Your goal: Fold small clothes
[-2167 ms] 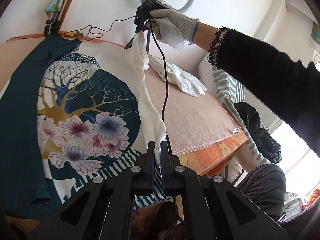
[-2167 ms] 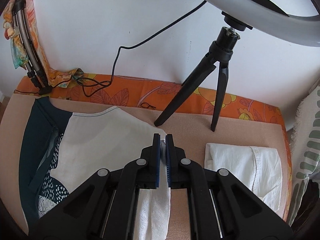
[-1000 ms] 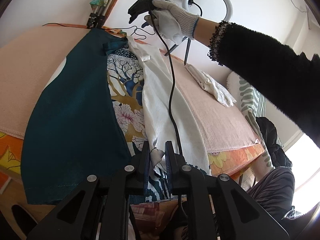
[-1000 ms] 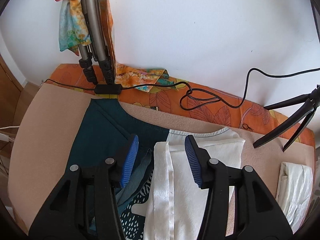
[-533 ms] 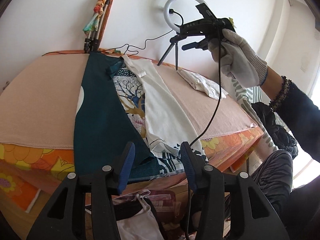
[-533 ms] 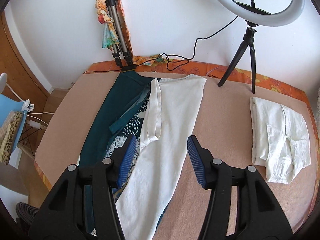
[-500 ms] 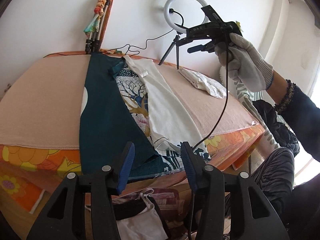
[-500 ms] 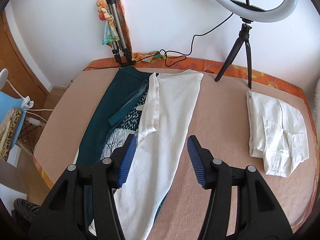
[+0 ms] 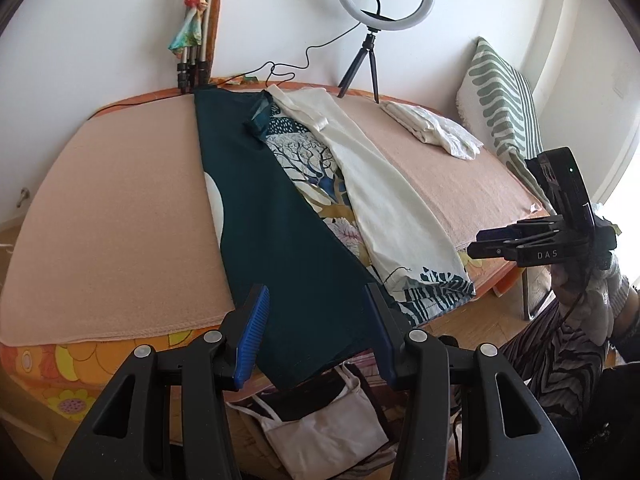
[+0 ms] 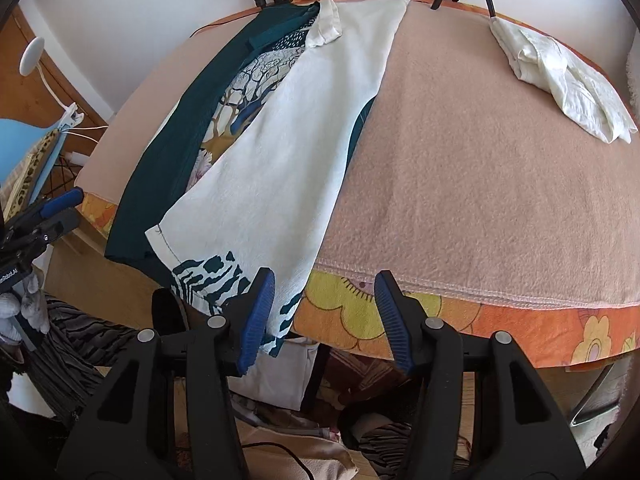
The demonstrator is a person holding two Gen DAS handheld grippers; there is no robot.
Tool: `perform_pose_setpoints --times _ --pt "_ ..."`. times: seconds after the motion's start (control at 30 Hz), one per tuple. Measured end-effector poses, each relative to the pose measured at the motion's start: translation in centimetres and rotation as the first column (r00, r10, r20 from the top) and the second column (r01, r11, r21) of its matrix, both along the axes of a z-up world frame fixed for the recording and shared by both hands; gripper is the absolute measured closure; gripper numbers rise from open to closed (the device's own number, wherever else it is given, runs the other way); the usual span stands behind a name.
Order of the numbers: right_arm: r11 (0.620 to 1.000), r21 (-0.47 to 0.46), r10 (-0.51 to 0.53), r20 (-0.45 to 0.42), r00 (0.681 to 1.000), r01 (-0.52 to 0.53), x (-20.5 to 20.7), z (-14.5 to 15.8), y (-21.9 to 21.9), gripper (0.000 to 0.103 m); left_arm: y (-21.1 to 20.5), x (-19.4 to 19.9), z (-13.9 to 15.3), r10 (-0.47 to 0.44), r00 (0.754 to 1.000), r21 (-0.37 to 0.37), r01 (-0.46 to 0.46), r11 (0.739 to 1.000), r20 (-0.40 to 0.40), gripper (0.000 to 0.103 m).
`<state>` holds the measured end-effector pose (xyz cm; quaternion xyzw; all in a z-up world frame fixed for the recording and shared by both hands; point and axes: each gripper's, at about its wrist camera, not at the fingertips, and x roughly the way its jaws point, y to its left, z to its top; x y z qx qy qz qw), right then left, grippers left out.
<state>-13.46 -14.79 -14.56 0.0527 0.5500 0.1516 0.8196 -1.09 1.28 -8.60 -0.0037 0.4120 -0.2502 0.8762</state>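
Garment (image 9: 304, 216) lies lengthwise on the pink blanket (image 9: 112, 208), both sides folded inward, its hem hanging over the near edge. You seem to be between folds. Your left gripper (image 9: 316, 332) and right gripper (image 10: 324, 316) are both spread and empty. Next, you'd probably pinch the hem corners and carry them toward the collar.

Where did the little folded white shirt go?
The folded white shirt lies on the pink blanket at the far right in both views, near the ring light tripod.
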Motion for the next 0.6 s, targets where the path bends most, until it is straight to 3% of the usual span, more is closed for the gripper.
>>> perform_pose_setpoints --times 0.07,0.13,0.23,0.33,0.4,0.5,0.6 --pt "0.999 0.007 0.045 0.034 0.998 -0.046 -1.4 -0.4 0.4 0.053 -1.5 -0.2 0.1 -0.061 0.998 0.016 0.061 0.998 0.014 0.057" --pt "0.993 -0.045 0.112 0.072 0.991 -0.109 -2.4 -0.5 1.0 0.058 -3.2 -0.5 0.1 -0.109 0.993 0.07 0.106 0.992 0.047 0.057" --pt "0.97 -0.09 0.234 0.103 0.967 -0.225 -3.6 -0.7 2.2 0.063 -5.0 -0.2 -0.1 -0.171 0.984 0.094 0.166 0.982 0.051 0.057" --pt "0.945 -0.142 0.308 0.09 0.947 -0.294 -3.8 -1.4 3.6 0.079 -6.0 0.1 -0.6 -0.189 0.981 0.104 0.184 0.977 0.046 0.057" --pt "0.937 -0.158 0.33 0.098 0.939 -0.313 -3.9 -1.4 4.0 0.084 -6.1 0.2 -0.9 -0.187 0.982 0.107 0.181 0.978 0.042 0.057" --pt "0.929 -0.139 0.358 0.096 0.929 -0.344 -4.4 -1.2 4.3 0.085 -5.8 0.6 -1.2 -0.176 0.984 0.105 0.171 0.98 0.036 0.057" --pt "0.909 -0.185 0.394 0.096 0.914 -0.373 -4.8 -1.4 4.8 0.085 -5.5 1.1 -1.6 -0.165 0.986 0.106 0.161 0.981 0.028 0.057"
